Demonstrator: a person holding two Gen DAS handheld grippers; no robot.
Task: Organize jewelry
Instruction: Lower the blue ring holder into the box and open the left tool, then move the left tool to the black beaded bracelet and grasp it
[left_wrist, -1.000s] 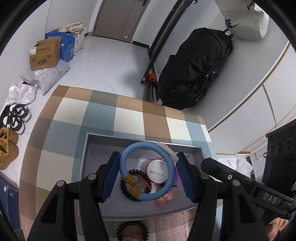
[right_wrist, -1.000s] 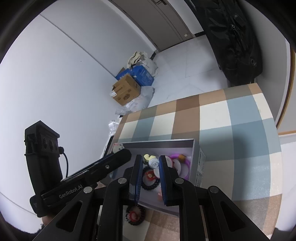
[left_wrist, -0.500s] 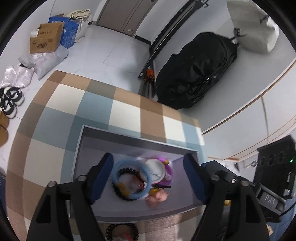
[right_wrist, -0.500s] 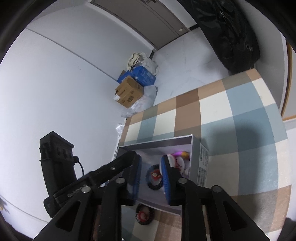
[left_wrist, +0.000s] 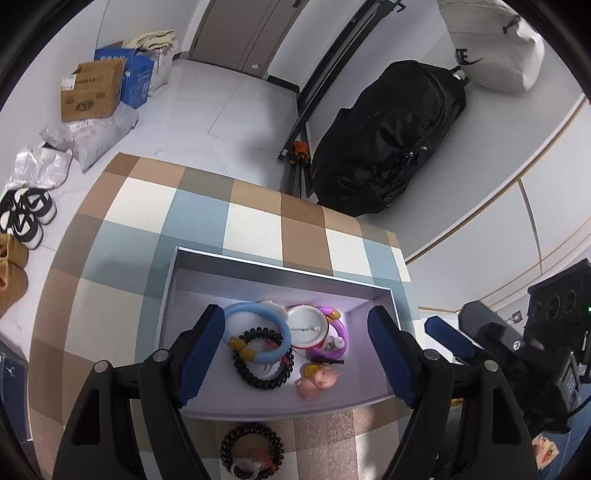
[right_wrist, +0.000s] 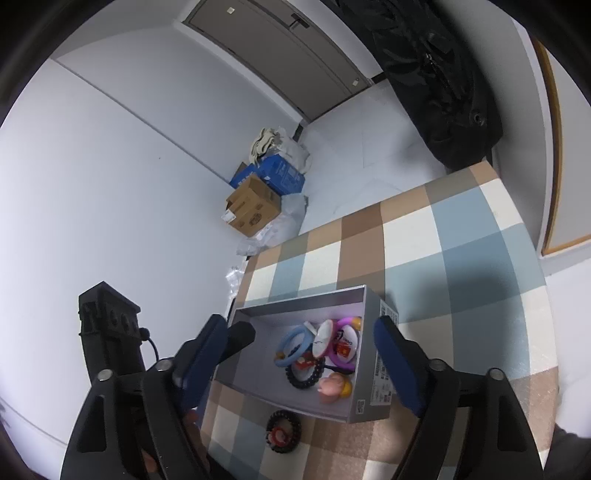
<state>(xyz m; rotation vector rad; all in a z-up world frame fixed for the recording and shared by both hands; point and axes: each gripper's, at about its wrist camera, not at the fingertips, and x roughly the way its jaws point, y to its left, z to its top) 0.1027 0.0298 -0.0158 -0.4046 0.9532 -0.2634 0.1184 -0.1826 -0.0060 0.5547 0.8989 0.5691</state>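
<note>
Over the grey box (left_wrist: 280, 271), both tools gape empty, the right tool (right_wrist: 301, 363) widening; blue ring (left_wrist: 255, 332) rests inside, black coil bracelet (left_wrist: 252, 448) awaits on the worktop (left_wrist: 251, 229)

Box (left_wrist: 192, 258) open at top, unobstructed from above. Its left half is left bare; the right half is crowded by blue ring (left_wrist: 258, 334), black coil bracelet (left_wrist: 263, 360), white badge (left_wrist: 308, 328), pink pig (left_wrist: 318, 377). Far tablecloth (left_wrist: 255, 221) is left clear.

Left hand-held gripper (left_wrist: 295, 354) hangs wide open over the grey box (left_wrist: 280, 267); blue bracelet (left_wrist: 258, 334) lies inside.
</note>
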